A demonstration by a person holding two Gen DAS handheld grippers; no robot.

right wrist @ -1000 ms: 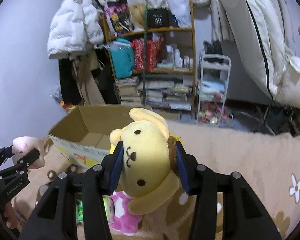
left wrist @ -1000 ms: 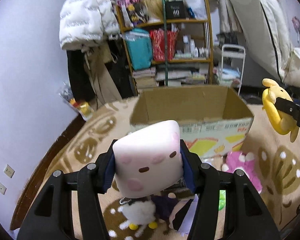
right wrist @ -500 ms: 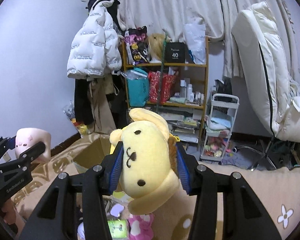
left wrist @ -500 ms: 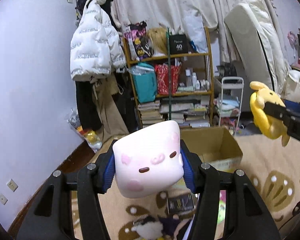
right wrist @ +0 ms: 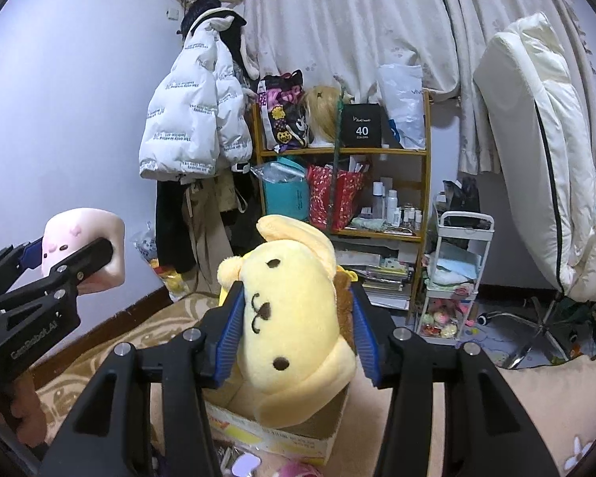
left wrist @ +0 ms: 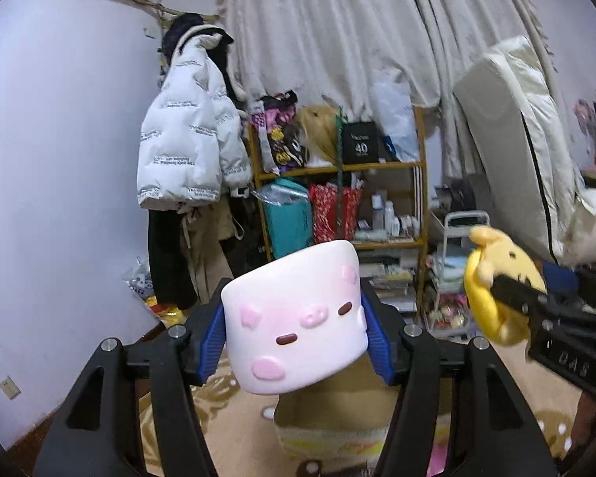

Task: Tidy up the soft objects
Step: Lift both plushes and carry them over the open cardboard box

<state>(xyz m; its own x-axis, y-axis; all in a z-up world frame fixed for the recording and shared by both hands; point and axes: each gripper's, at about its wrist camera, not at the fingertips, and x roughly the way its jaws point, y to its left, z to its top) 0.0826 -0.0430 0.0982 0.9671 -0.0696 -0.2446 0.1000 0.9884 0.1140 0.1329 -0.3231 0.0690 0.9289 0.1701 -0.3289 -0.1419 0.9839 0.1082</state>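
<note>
My left gripper (left wrist: 294, 342) is shut on a white-pink cube plush (left wrist: 296, 318) with a small face, held high in the air. It also shows at the left of the right wrist view (right wrist: 85, 244). My right gripper (right wrist: 296, 338) is shut on a yellow dog plush (right wrist: 294, 318), which also shows at the right of the left wrist view (left wrist: 500, 290). An open cardboard box (left wrist: 333, 421) stands on the carpet below both grippers; its rim shows in the right wrist view (right wrist: 278, 433).
A wooden shelf (right wrist: 345, 198) packed with bags and books stands against the far wall, with a white puffer jacket (right wrist: 190, 119) hanging to its left. A small white cart (right wrist: 453, 274) and an upright mattress (right wrist: 536, 151) are on the right. Other plush toys lie by the box (right wrist: 294, 469).
Both grippers have risen well above the floor with their plush toys. The box has dropped low in both views and the toys on the carpet have mostly left view.
</note>
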